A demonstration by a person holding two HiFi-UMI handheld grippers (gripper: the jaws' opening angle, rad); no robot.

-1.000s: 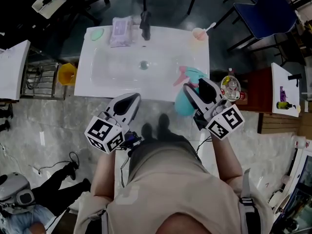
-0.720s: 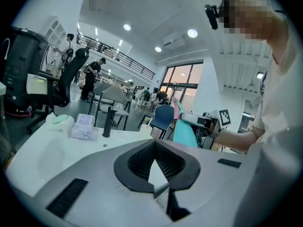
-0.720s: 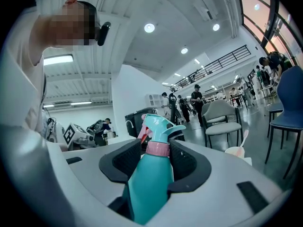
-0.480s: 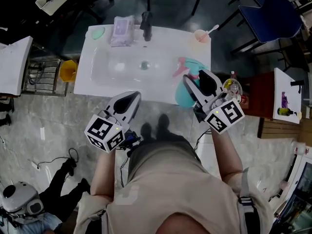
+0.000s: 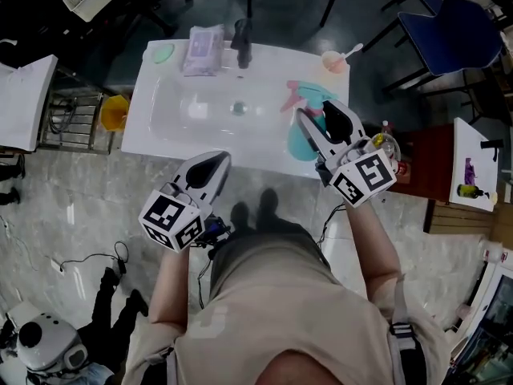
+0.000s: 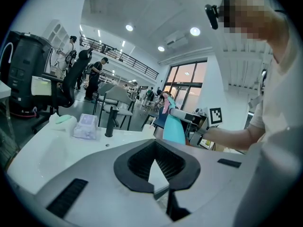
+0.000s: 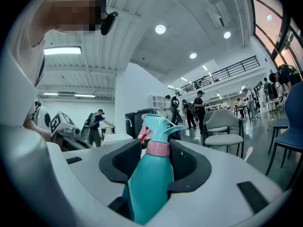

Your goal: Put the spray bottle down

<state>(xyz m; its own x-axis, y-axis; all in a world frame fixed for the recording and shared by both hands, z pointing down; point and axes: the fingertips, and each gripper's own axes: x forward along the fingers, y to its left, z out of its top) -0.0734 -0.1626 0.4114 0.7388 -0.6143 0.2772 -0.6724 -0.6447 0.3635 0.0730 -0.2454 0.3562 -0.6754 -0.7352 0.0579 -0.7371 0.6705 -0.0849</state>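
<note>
Right gripper (image 5: 316, 120) (image 7: 158, 159): jaws wide, clamped on the spray bottle (image 5: 299, 146) (image 7: 150, 186), pads against both sides of the teal body below the pink collar. Bottle upright in the right gripper view. In the head view it's right of centre, over the right end of the white sink (image 5: 164, 127), spray head towards the upper left. Can't tell if its base touches the sink top.

Left gripper (image 5: 210, 161) (image 6: 156, 163): jaws together, nothing between them. It hangs left of centre in the head view, just below the sink's front edge, not touching it.

Along the sink's back edge: black faucet (image 5: 240, 42) at the middle, wipes pack (image 5: 202, 50) just left of it, cup (image 5: 334, 59) in the right corner.
</note>
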